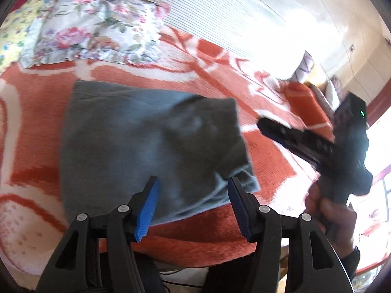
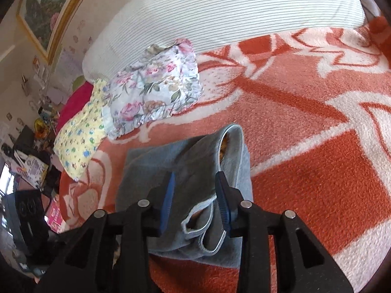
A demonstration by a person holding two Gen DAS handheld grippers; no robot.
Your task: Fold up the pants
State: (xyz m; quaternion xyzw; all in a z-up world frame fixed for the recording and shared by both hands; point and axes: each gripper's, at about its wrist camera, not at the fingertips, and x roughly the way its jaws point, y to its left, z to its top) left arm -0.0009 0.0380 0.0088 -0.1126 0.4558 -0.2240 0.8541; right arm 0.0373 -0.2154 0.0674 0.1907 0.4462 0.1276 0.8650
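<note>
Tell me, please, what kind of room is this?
Most likely a bedroom: the grey pants lie on a bed's orange-and-white blanket, with a floral pillow and a framed painting nearby.

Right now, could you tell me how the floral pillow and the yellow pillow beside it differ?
The floral pillow is white with pink roses and a ruffled edge; the yellow pillow carries small blue and green prints. The floral pillow lies nearer the striped bolster, the yellow pillow nearer the bed's edge. Both rest on the orange blanket.
</note>
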